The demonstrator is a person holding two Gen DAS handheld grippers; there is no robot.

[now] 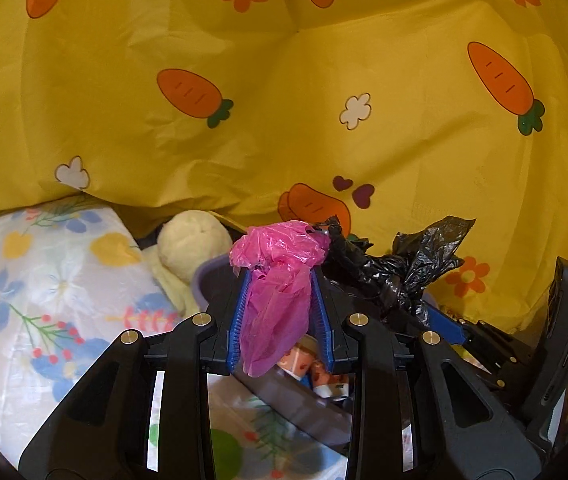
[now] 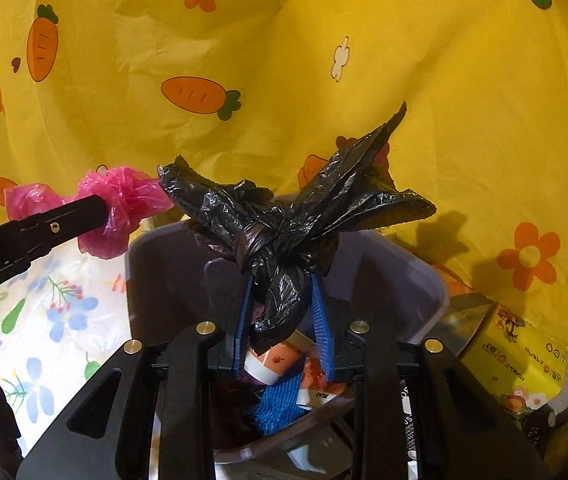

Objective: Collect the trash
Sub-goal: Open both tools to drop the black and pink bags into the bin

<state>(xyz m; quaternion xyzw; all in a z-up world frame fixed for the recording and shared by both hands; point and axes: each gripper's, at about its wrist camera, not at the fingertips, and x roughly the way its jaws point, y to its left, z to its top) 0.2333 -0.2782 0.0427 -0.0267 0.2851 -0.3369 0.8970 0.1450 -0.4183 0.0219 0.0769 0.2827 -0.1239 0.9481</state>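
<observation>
1. The left hand-held gripper [image 1: 280, 280] has its blue ribbed pads pinching a crinkled, translucent pink plastic bag [image 1: 278, 276]; the thin film bunches into a puff above the fingertips and hangs limp between them.
2. The right hand-held gripper [image 2: 282, 292] is pressed onto a glossy, wrinkled black plastic bag [image 2: 284, 224]; its gathered neck sits between the blue pads and two pointed flaps spread out above.
3. Both bags are held over a smooth, rounded-corner purple plastic bin [image 2: 403, 276]; inside lie a printed paper cup [image 2: 274, 362] and a blue knitted mesh [image 2: 280, 404].
4. A soft yellow quilt [image 1: 284, 100] printed with carrots and flowers fills the background in folds.
5. To the left lies a white floral pillow [image 1: 44, 280]; a fuzzy cream plush toy [image 1: 192, 240] rests beside it.
6. A yellow tissue pack [image 2: 519, 364] lies to the right of the bin.
</observation>
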